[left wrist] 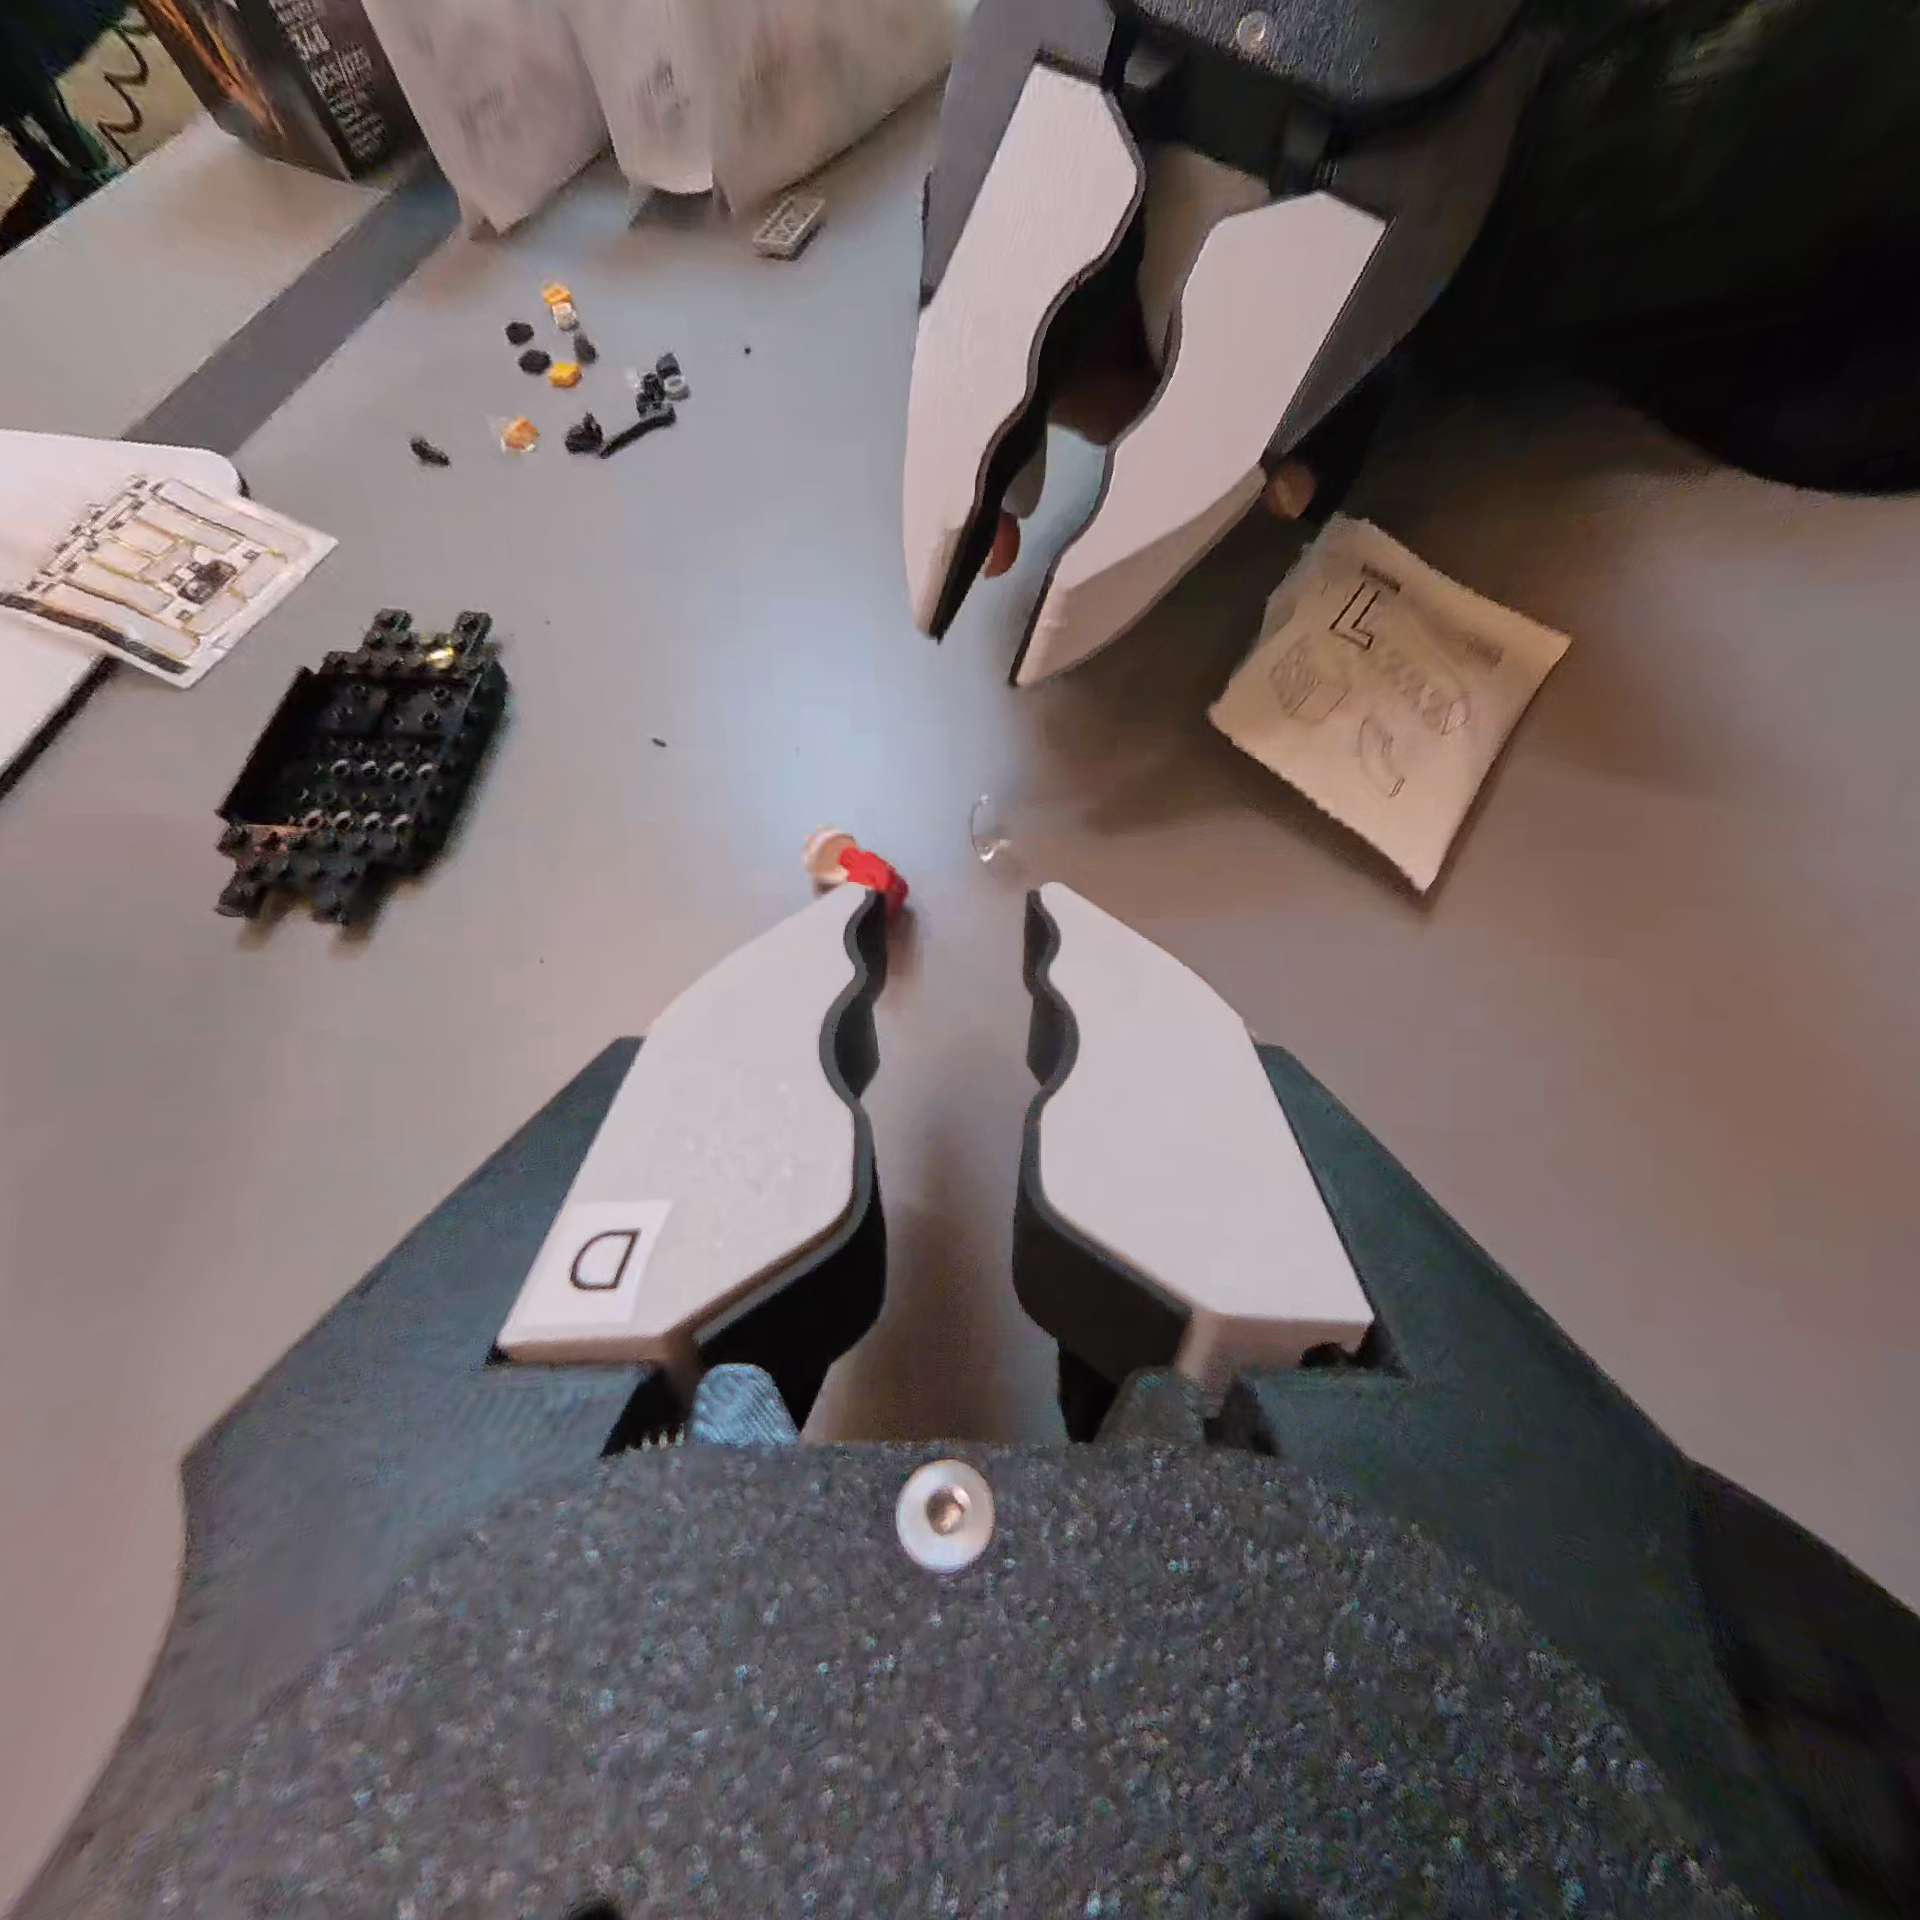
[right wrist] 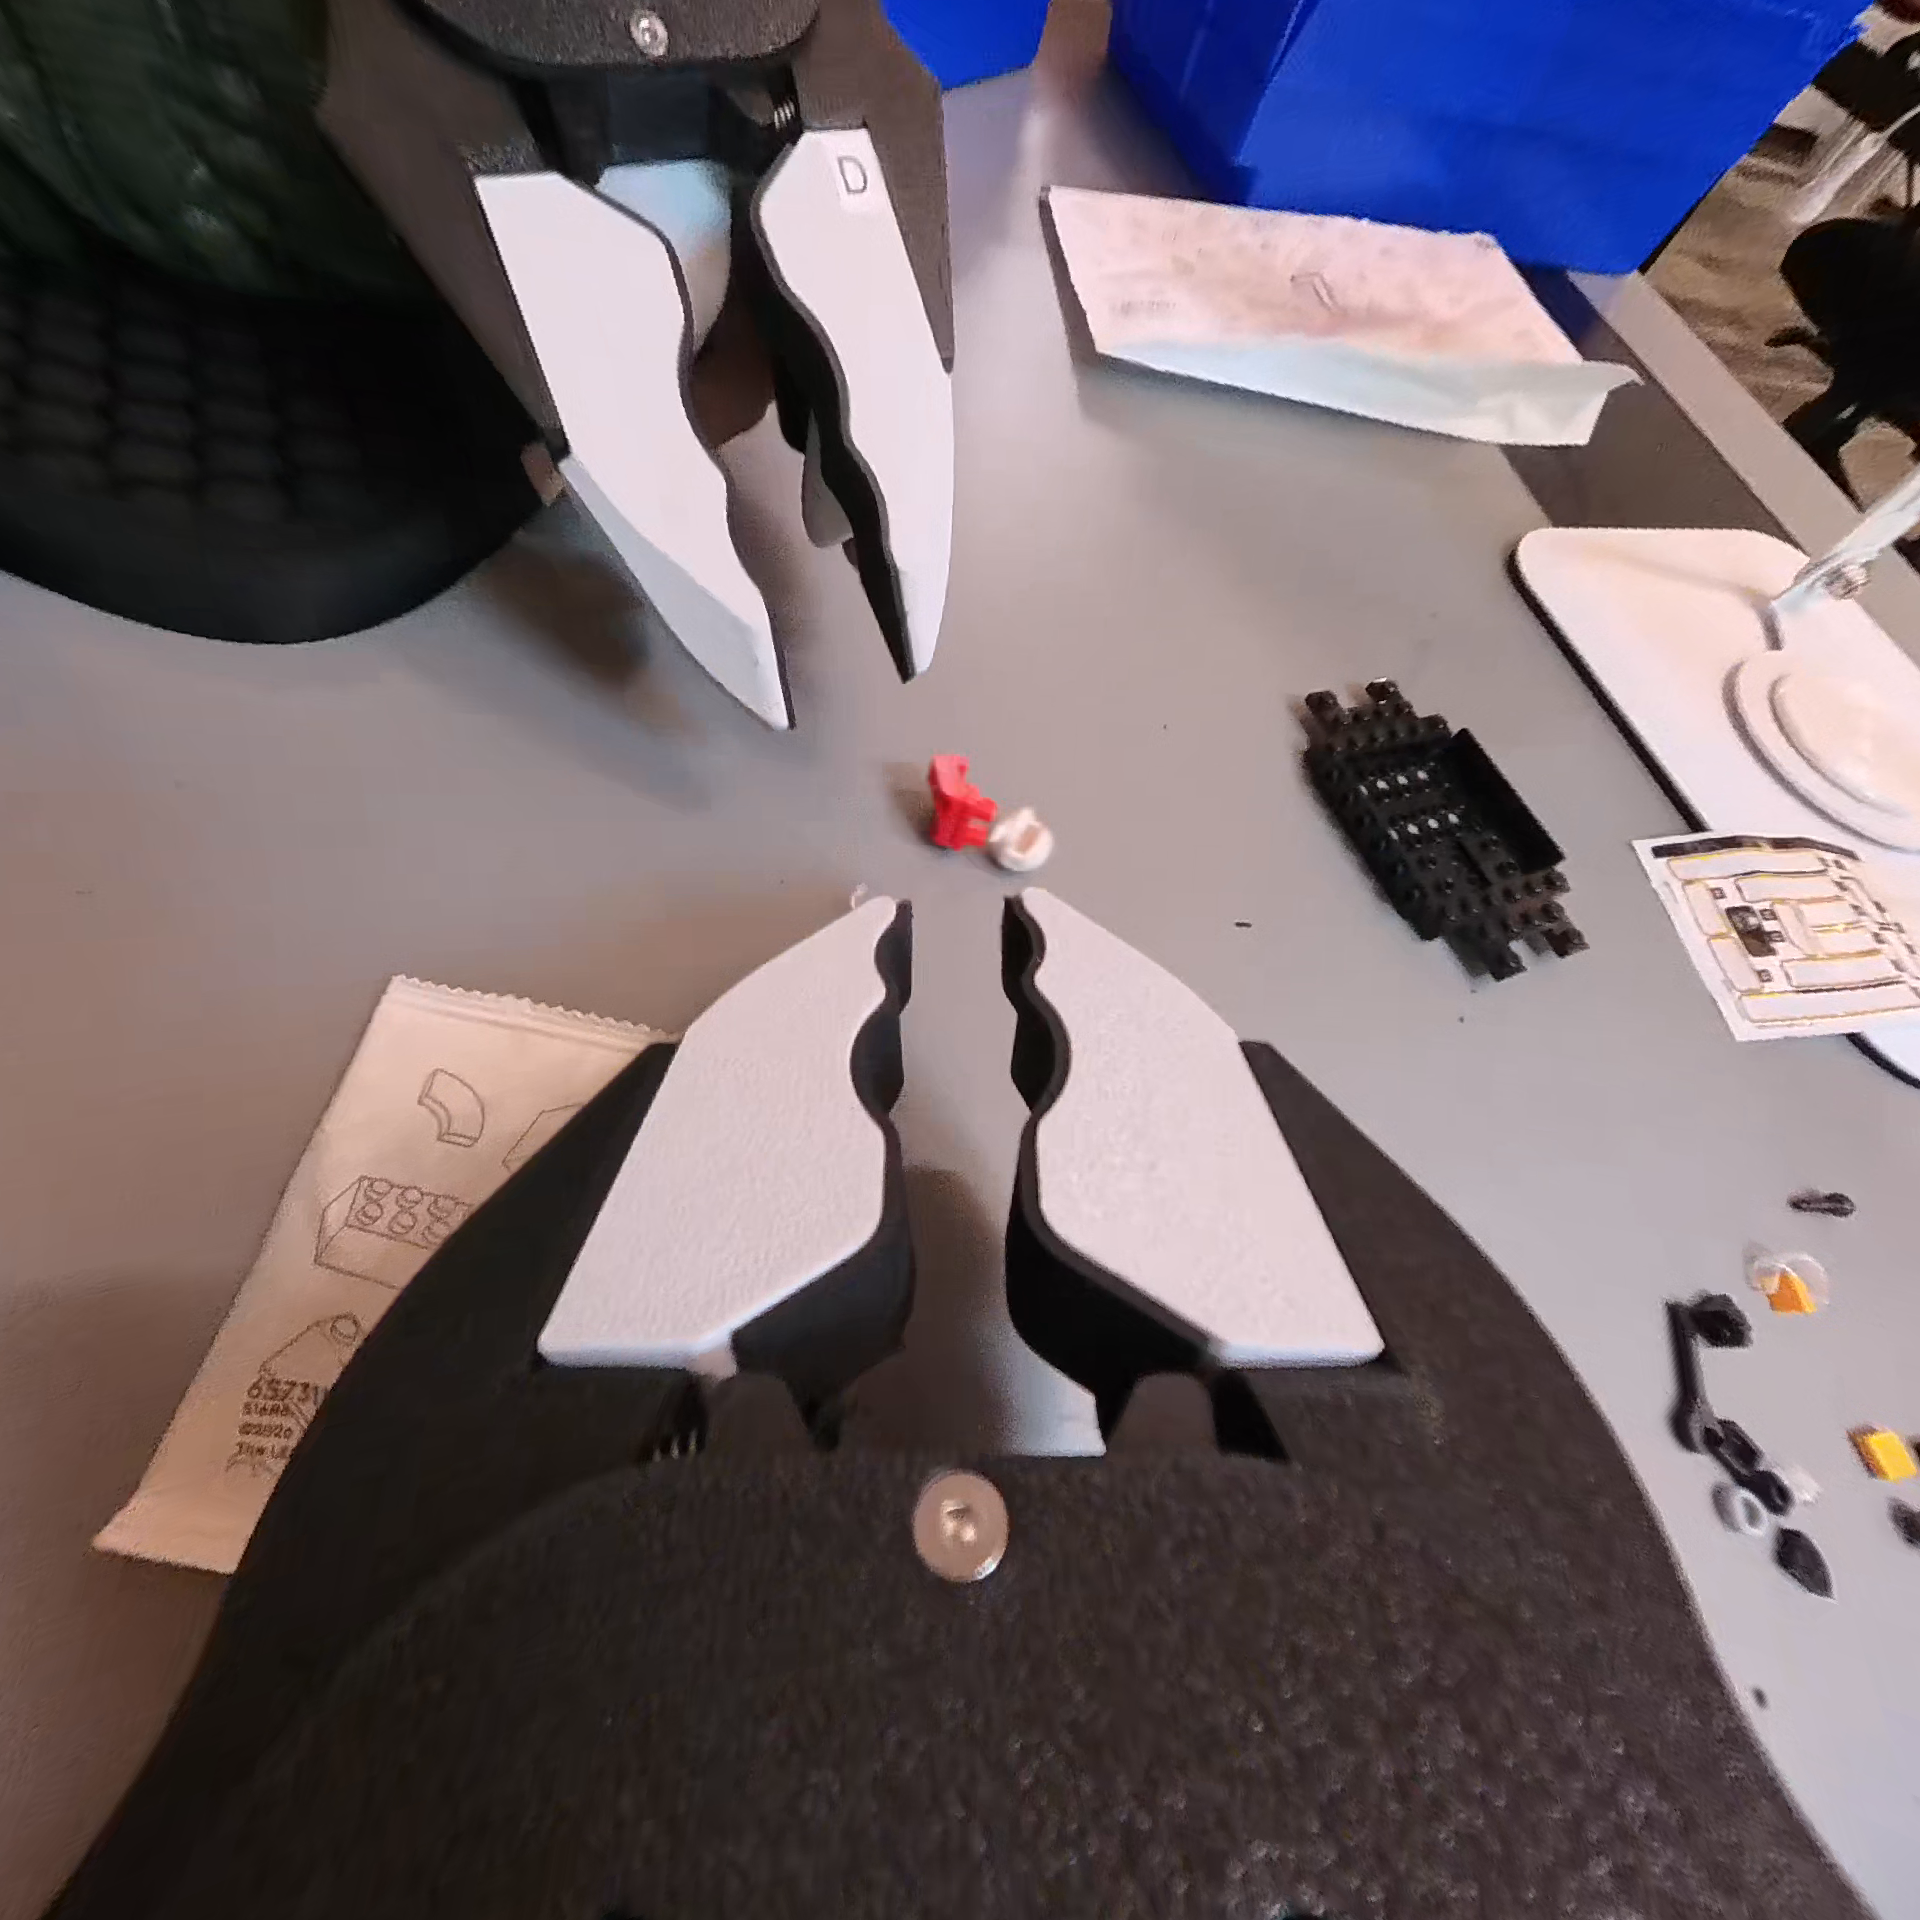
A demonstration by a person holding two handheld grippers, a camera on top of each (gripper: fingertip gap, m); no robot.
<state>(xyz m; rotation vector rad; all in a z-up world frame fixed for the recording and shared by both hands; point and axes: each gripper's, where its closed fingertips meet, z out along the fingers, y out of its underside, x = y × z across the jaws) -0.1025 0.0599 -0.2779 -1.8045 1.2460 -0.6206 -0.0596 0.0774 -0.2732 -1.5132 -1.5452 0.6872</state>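
A small red brick piece (left wrist: 873, 871) lies on the grey table (left wrist: 644, 582) next to a small white round piece (left wrist: 827, 854). My left gripper (left wrist: 951, 904) is open and empty, its left fingertip right beside the red piece. My right gripper (right wrist: 956, 906) is open and empty, just short of the red piece (right wrist: 958, 802) and white piece (right wrist: 1020, 840). The two grippers face each other across these pieces: the right one (left wrist: 982, 649) shows in the left wrist view and the left one (right wrist: 844, 694) in the right wrist view. A small clear piece (left wrist: 987, 836) lies near my left gripper's right tip.
A black studded brick assembly (left wrist: 364, 769) (right wrist: 1439, 826) sits aside. Loose small black, orange and grey pieces (left wrist: 582, 384) (right wrist: 1766, 1434) are scattered. A paper bag (left wrist: 1382, 696) (right wrist: 353, 1236), a sticker sheet (left wrist: 156, 571) (right wrist: 1787, 935), a white tray (right wrist: 1683, 665), blue bins (right wrist: 1455, 114). One gripper's finger ends stand about 5 cm off the other's.
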